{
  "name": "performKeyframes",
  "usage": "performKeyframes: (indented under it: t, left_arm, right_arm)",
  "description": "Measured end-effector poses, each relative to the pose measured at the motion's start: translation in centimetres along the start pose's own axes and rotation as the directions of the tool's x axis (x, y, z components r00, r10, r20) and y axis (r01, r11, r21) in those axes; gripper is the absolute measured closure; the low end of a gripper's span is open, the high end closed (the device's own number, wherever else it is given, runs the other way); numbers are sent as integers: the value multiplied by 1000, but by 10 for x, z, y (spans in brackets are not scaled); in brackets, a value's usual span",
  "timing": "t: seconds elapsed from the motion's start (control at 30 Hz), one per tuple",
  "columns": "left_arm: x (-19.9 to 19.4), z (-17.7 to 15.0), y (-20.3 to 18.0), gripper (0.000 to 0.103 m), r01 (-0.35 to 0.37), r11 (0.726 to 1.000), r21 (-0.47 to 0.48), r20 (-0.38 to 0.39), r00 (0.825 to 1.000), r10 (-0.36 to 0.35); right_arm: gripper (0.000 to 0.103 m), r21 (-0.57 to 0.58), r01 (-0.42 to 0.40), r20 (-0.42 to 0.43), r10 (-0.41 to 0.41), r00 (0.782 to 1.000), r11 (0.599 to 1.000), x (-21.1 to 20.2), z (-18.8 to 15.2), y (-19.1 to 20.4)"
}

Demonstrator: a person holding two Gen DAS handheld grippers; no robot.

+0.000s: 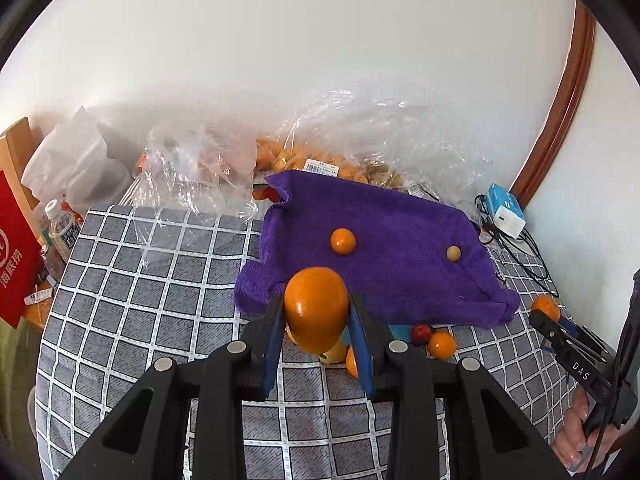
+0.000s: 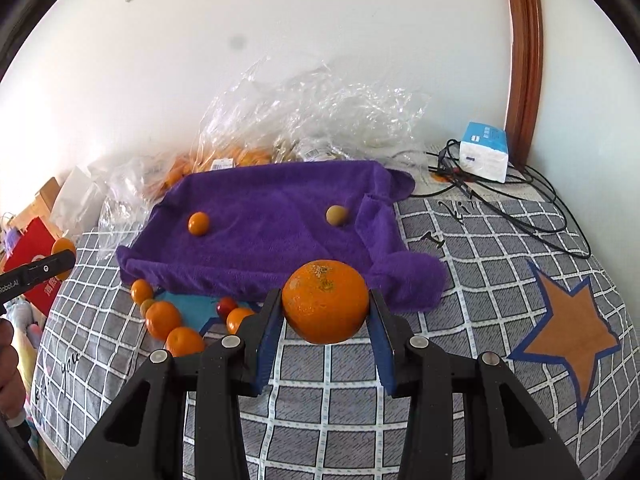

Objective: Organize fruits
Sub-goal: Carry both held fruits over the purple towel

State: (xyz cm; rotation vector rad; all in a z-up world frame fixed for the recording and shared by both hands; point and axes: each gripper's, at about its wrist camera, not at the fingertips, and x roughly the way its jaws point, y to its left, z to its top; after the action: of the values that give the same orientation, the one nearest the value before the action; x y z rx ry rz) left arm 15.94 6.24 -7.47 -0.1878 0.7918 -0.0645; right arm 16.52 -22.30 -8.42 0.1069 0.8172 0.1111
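Observation:
My left gripper point(image 1: 316, 312) is shut on a smooth orange fruit point(image 1: 316, 308), held above the table near the front edge of the purple towel point(image 1: 392, 232). My right gripper point(image 2: 326, 312) is shut on a mandarin point(image 2: 326, 306) in front of the purple towel point(image 2: 272, 224). On the towel lie a small orange fruit point(image 1: 343, 241) point(image 2: 198, 223) and a small yellow-green fruit point(image 1: 453, 253) point(image 2: 336, 215). Several loose oranges point(image 2: 162, 319) and a small red fruit point(image 2: 226, 306) lie on the checked cloth before the towel. The right gripper also shows at the right edge of the left wrist view point(image 1: 550, 322).
Clear plastic bags point(image 2: 312, 108) holding more fruit lie behind the towel against the white wall. A blue-and-white box point(image 2: 484, 152) with black cables point(image 2: 532, 208) sits at the back right. A bottle point(image 1: 60, 228) and a red bag point(image 1: 18, 256) stand at the left table edge.

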Motion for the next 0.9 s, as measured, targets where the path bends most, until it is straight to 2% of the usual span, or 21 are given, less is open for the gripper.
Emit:
performKeyframes:
  t: [0.57, 0.9]
  left_arm:
    - [39, 40, 6, 73, 11, 999, -35, 0, 1000, -11]
    - [72, 47, 17, 73, 13, 997, -79, -36, 999, -16]
  right_arm:
    - [62, -14, 23, 14, -23, 1000, 1000, 31, 38, -11]
    - [62, -51, 14, -13, -14, 1000, 999, 71, 49, -7]
